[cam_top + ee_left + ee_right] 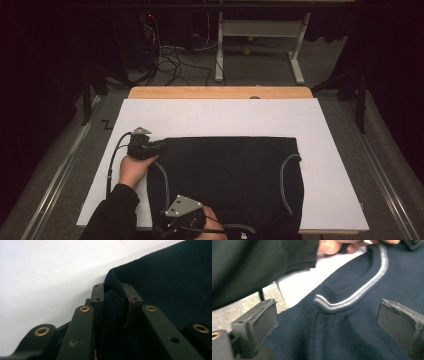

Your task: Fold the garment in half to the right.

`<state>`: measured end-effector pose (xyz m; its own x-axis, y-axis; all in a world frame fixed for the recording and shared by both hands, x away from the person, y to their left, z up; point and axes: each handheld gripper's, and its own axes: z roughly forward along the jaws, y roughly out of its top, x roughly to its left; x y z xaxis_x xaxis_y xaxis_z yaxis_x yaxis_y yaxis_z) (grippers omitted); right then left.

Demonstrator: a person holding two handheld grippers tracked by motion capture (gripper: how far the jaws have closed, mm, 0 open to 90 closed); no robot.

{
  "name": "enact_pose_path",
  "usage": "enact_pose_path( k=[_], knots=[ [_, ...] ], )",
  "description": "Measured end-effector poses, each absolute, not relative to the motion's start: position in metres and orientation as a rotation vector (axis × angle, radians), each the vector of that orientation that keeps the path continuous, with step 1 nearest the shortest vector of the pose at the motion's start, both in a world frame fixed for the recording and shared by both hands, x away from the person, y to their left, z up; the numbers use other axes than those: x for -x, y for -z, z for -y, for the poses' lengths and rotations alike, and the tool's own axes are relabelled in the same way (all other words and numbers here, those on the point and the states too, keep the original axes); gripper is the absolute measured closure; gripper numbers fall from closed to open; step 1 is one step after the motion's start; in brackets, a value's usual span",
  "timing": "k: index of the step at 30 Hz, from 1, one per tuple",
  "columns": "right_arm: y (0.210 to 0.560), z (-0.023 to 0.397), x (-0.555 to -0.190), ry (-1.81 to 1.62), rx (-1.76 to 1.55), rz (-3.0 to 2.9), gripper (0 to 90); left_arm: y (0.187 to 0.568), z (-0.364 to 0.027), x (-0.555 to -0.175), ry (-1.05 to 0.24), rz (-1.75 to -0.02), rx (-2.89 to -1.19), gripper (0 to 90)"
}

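White board (325, 150) under and beyond both claws, wooden table edge (220, 92) past it, a grey desk frame (260, 40) and cable tangle (170, 62) on the floor well beyond (dark back there).

- A board (220, 117) lies on the bench (220, 92), with a strip of bench showing behind its far edge.
- A sweater (230, 175) lies flat on the board, towards the near side, with bare board to its left, right and behind.
- The left tool (159, 145) sits at the sweater's far left corner, its jaws pinching a fold of the cloth there.
- The right tool (172, 227) is at the near edge, over the sweater's near left part, jaws apart on either side of a trimmed seam (352, 300).
- A frame (260, 35) stands on the floor (325, 60) beyond the bench.
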<state>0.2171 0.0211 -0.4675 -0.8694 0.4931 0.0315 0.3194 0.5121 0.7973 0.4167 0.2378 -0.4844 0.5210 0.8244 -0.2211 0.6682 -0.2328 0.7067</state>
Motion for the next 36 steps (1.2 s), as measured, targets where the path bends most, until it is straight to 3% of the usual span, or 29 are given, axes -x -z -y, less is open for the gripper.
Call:
enact_pose_path(
  k=[5, 8, 18, 24, 29, 36],
  knots=[
    [0.472, -0.036, -0.215, -1.233, -0.709, -2.617, 16.2, 0.484, -0.237, -0.414, -0.273, -1.209, -1.978, 69.5],
    [0.477, -0.043, -0.218, -1.19, -0.716, -2.631, 17.9, 0.484, -0.239, -0.413, -0.268, -1.201, -1.966, 69.5],
    [0.484, -0.064, -0.213, -1.066, -0.681, -2.636, 7.3, 0.484, -0.238, -0.412, -0.275, -1.199, -1.968, 69.2],
    [0.484, -0.064, -0.209, -0.999, -0.656, -2.587, 22.4, 0.484, -0.238, -0.412, -0.273, -1.208, -1.967, 69.0],
    [0.484, -0.06, -0.21, -1.008, -0.663, -2.578, 29.0, 0.484, -0.237, -0.411, -0.285, -1.214, -1.977, 69.0],
    [0.48, -0.052, -0.215, -1.047, -0.737, -2.567, 49.1, 0.484, -0.236, -0.411, -0.288, -1.215, -1.979, 68.9]
  ],
)
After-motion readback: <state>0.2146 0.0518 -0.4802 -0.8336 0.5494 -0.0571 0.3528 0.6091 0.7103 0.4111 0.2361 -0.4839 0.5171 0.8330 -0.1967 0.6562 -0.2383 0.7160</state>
